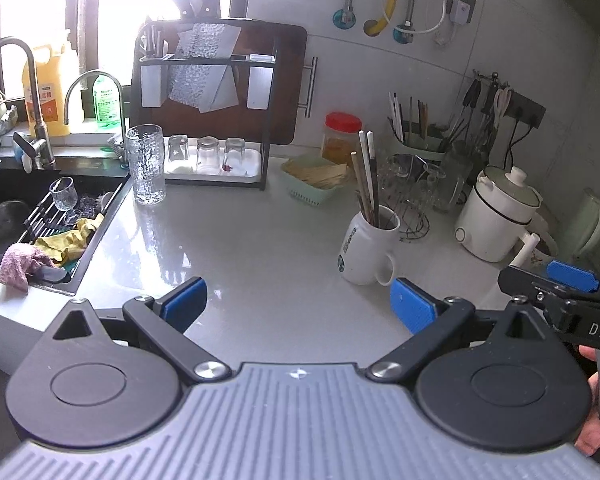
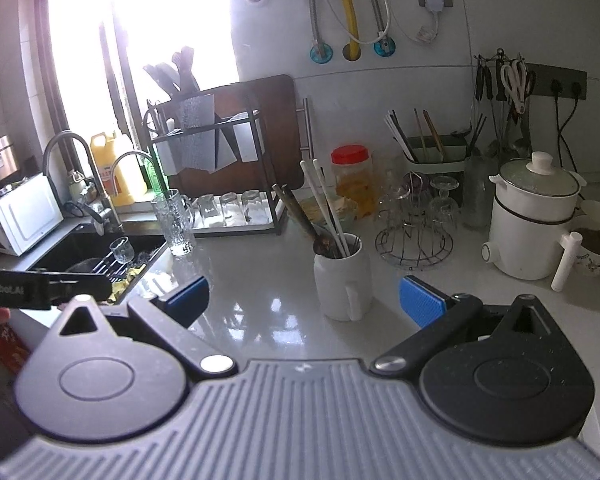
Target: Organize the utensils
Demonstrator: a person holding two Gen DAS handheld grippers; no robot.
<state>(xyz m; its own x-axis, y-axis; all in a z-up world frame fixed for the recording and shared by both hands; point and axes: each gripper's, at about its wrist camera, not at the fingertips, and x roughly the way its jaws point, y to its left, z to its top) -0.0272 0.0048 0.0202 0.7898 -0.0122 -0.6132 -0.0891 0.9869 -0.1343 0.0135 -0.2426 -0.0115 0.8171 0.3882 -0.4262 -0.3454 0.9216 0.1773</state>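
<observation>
A white mug (image 1: 367, 248) (image 2: 342, 278) stands on the grey counter and holds chopsticks (image 1: 367, 172) (image 2: 324, 208) and a dark spoon (image 2: 300, 216), all leaning left. A green utensil holder (image 1: 420, 140) (image 2: 436, 152) with more chopsticks sits against the back wall. My left gripper (image 1: 298, 306) hovers open over the counter, the mug just beyond its right finger. My right gripper (image 2: 304, 300) is open too, with the mug standing between and just past its fingers. Nothing is held by either. The right gripper's body (image 1: 560, 300) shows at the left wrist view's right edge.
A black sink (image 1: 28, 216) with rags and a glass lies at left, a tall glass (image 1: 145, 164) by its corner. A rack with upturned glasses (image 1: 208, 152), a red-lidded jar (image 1: 342, 136), a wire glass stand (image 2: 414, 220) and a white cooker (image 2: 532, 220) line the back.
</observation>
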